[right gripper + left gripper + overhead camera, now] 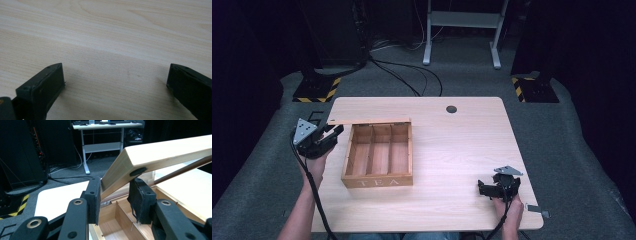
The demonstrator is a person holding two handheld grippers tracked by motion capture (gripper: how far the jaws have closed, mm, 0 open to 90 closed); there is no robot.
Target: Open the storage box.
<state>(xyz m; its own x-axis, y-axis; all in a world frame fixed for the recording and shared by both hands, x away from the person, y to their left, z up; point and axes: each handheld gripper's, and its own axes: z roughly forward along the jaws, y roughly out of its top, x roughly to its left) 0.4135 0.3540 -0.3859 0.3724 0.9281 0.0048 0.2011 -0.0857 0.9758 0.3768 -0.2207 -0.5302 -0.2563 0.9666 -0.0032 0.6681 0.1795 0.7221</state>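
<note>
A wooden tea box [377, 181] with three empty compartments stands left of the table's middle, "TEA" on its front wall. Its hinged lid [372, 121] is raised and shows edge-on along the back of the box. My left gripper [336, 132] is at the lid's left corner. In the left gripper view the lid [162, 152] slants up to the right, its corner pinched between the two pads of the left gripper [115, 187], with the box interior [112, 220] below. My right gripper [482, 187] rests near the front right, and the right gripper [115, 72] stands open over bare tabletop.
The light wooden table [452, 145] has a dark cable hole [451, 109] near its back edge. A small grey clip [537, 209] lies at the front right corner. Behind the table are floor cables [407, 75], a white desk frame [462, 20] and striped stand bases [318, 90].
</note>
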